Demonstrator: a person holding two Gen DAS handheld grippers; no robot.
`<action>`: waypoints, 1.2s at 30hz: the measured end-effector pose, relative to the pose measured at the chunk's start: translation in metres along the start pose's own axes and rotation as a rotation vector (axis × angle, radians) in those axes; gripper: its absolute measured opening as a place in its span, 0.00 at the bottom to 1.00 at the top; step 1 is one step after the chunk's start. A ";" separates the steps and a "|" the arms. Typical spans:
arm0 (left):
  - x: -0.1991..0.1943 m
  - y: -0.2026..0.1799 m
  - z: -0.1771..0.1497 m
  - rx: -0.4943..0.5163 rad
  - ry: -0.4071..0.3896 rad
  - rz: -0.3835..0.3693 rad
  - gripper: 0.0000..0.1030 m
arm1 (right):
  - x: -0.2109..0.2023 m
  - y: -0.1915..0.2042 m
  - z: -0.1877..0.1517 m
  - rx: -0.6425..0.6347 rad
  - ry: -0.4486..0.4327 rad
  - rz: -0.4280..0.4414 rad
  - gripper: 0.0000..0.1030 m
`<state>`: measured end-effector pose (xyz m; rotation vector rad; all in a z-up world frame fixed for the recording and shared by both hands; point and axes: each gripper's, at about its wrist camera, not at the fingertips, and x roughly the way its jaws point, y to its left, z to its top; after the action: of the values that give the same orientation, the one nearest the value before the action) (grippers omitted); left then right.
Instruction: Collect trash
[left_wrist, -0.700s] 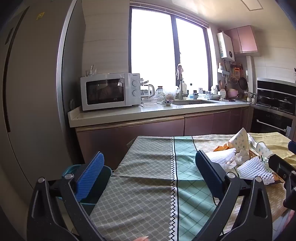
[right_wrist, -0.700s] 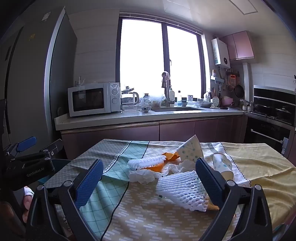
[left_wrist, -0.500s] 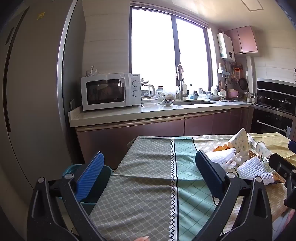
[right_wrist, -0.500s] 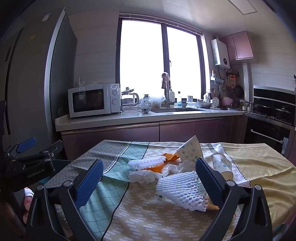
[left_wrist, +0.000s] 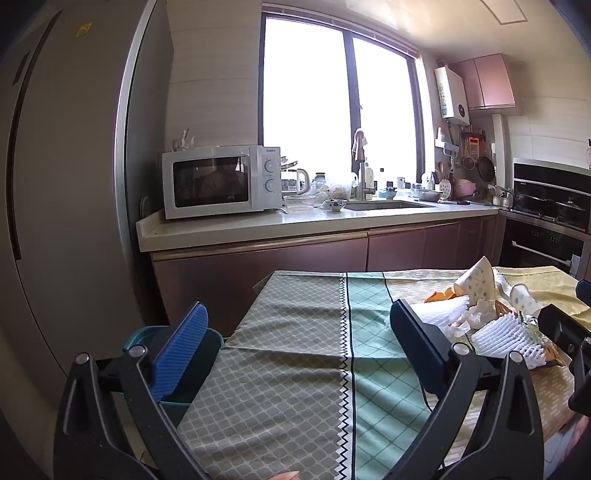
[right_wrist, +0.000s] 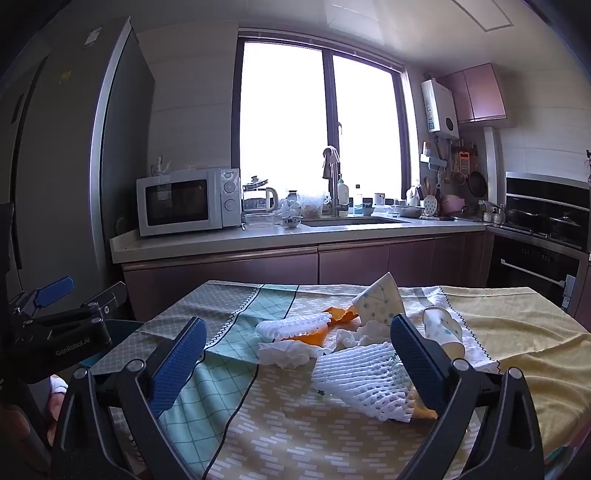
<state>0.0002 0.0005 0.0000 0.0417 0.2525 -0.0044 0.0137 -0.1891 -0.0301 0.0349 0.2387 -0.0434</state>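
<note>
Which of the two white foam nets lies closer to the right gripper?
The flat foam net beside its right finger; the other foam net sits farther back over orange peel.

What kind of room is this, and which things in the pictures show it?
This looks like a home kitchen. A microwave stands on the counter, a sink with a tap sits under the window, and a built-in oven is at the right.
</note>
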 end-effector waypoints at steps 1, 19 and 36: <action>0.000 0.000 0.000 0.000 -0.001 0.000 0.95 | 0.000 0.000 0.000 0.000 0.000 0.000 0.94; -0.003 0.001 -0.001 -0.009 0.004 -0.001 0.95 | -0.004 0.001 0.001 0.001 -0.002 -0.001 0.94; -0.004 0.002 -0.001 -0.015 0.000 -0.001 0.95 | -0.002 0.003 0.001 0.008 -0.001 -0.002 0.94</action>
<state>-0.0038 0.0026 -0.0004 0.0271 0.2524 -0.0036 0.0125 -0.1863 -0.0289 0.0423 0.2377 -0.0460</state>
